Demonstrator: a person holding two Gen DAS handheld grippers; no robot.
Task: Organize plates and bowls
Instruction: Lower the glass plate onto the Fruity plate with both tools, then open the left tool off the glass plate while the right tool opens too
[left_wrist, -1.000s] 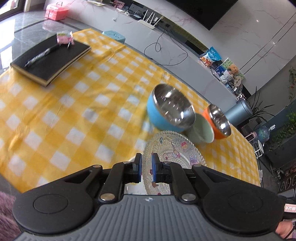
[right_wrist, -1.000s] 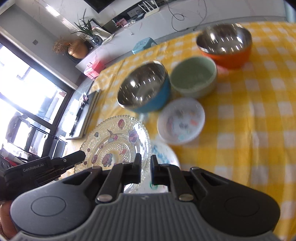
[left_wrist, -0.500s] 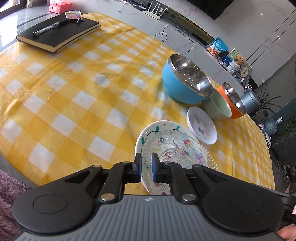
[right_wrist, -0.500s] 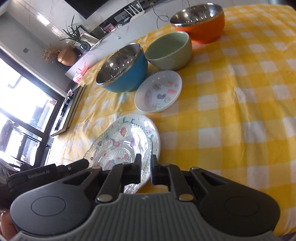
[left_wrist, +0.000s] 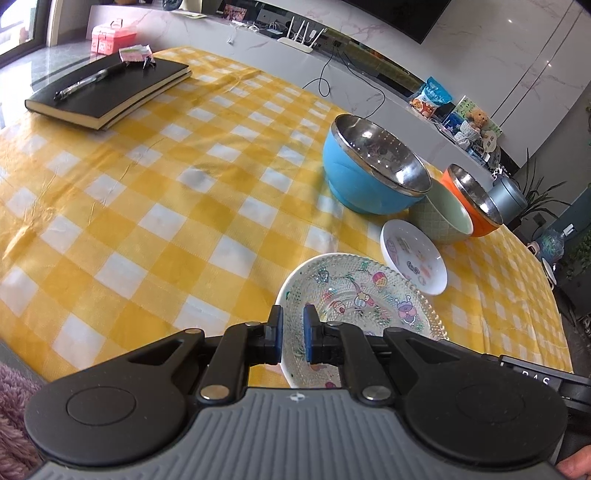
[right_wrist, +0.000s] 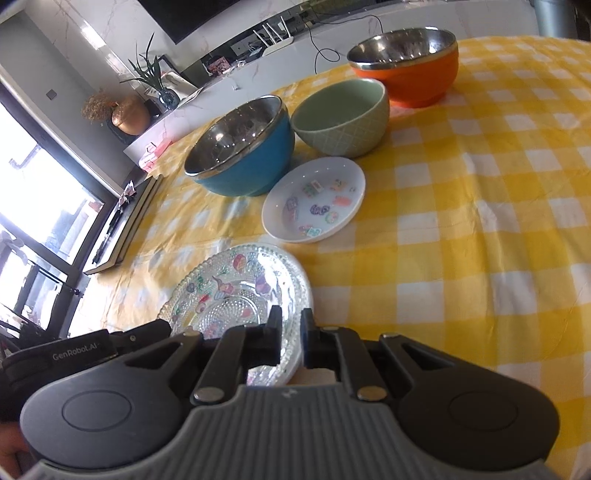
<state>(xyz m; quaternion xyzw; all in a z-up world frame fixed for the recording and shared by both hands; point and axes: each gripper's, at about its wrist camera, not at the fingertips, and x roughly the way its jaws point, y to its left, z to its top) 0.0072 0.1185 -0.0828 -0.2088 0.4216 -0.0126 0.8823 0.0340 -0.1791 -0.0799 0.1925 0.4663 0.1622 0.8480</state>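
While both claws clamp the glass plate (left_wrist: 364, 306), only the left view shows the notebook's (left_wrist: 110, 88) pen (left_wrist: 88, 79).

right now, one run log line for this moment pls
step: glass plate set on white plate | left gripper: shut on glass plate rim | right gripper: shut on rim | bowls: untouched

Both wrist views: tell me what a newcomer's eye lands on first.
The patterned glass plate in the foreground, stacked on a white plate, pinched at opposite rims by the left hand-held gripper and right hand-held gripper. Behind it on the yellow checked tablecloth stand the blue bowl, green bowl and orange bowl, with a small saucer in front.
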